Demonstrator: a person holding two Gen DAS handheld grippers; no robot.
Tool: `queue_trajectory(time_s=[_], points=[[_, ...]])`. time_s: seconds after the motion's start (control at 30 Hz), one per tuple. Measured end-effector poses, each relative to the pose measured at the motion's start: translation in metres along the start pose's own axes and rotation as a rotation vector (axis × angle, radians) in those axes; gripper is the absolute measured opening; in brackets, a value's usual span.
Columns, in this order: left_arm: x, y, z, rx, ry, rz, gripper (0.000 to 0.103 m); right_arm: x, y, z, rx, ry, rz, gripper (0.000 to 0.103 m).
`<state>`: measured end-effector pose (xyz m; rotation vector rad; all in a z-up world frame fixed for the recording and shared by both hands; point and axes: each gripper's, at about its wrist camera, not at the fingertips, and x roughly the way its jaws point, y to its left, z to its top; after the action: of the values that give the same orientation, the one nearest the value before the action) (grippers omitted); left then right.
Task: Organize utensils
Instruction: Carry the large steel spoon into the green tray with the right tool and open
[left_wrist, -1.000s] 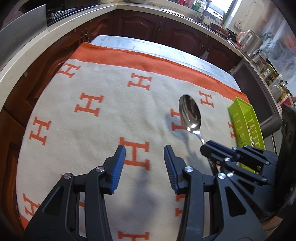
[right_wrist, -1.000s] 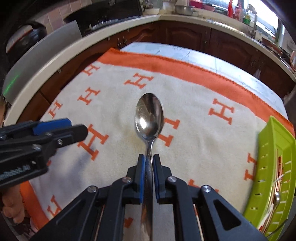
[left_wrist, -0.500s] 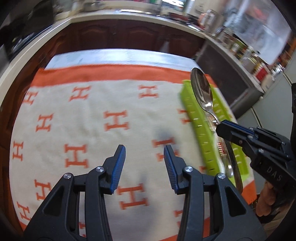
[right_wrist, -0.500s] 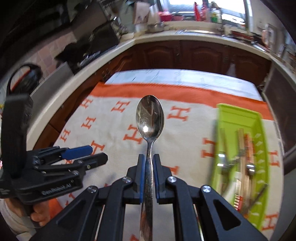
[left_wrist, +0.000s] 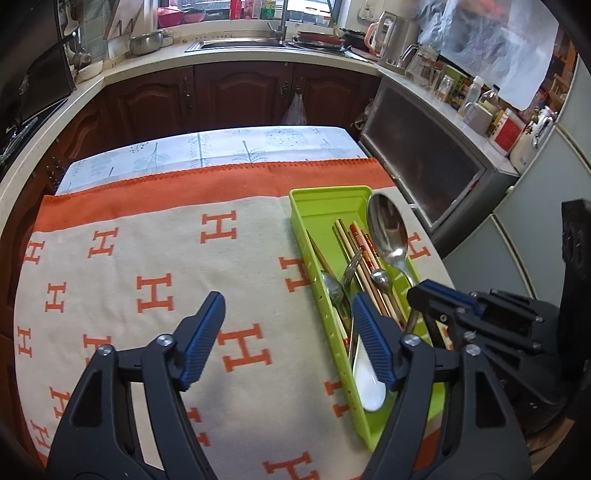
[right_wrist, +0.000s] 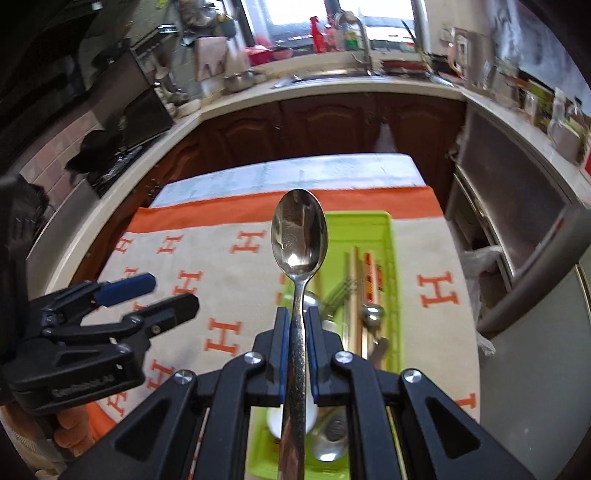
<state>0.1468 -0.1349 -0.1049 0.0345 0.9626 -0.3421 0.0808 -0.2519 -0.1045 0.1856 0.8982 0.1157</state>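
The right gripper (right_wrist: 294, 332) had its jaws clamped on the handle of a steel spoon (right_wrist: 299, 236), low on the stem, so the bowl stuck out ahead of the pads and could be steered. The spoon hung in the air above the green tray (right_wrist: 389, 236), its bowl over the tray's far end. That fit the job: the tray sat along the right edge of the desk, on the cream blanket with orange letters (left_wrist: 155, 258), and already held the other cutlery, so it looked like the collecting place.

Inside the tray lay chopsticks (left_wrist: 364, 251), a fork (left_wrist: 351, 267), smaller spoons and a white spoon (left_wrist: 365, 380), all running lengthwise. The held spoon pointed the same way, probably so it could drop in line with them rather than across.

The left gripper (left_wrist: 286, 328) held nothing. Its jaws had just been opening and stood well apart over bare blanket beside the tray's near left wall, out of the way of the right one. In my judgement the carry was almost over and the release remained; letting go from this height could make the spoon bounce or clatter onto the chopsticks.
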Motion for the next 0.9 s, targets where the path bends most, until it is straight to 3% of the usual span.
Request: queue_trajectory(time_s=[0.1, 0.27, 0.4, 0.67, 0.9], points=[[0.013, -0.003, 0.004, -0.012, 0.017, 0.030, 0.082, 0.014, -0.016, -0.003, 0.032, 0.032, -0.002, 0.009], [0.031, 0.000, 0.008, -0.021, 0.015, 0.086, 0.086, 0.041, -0.034, -0.004, 0.067, 0.084, -0.003, 0.009], [0.038, 0.005, 0.009, -0.032, 0.023, 0.098, 0.102, 0.058, -0.043, -0.001, 0.099, 0.109, -0.004, 0.009], [0.030, 0.012, 0.010, -0.035, 0.027, 0.118, 0.102, 0.058, -0.053, 0.010, 0.159, 0.097, 0.051, 0.009], [-0.005, 0.016, 0.001, -0.041, 0.004, 0.137, 0.102, 0.042, -0.043, 0.009, 0.156, 0.100, 0.085, 0.010]])
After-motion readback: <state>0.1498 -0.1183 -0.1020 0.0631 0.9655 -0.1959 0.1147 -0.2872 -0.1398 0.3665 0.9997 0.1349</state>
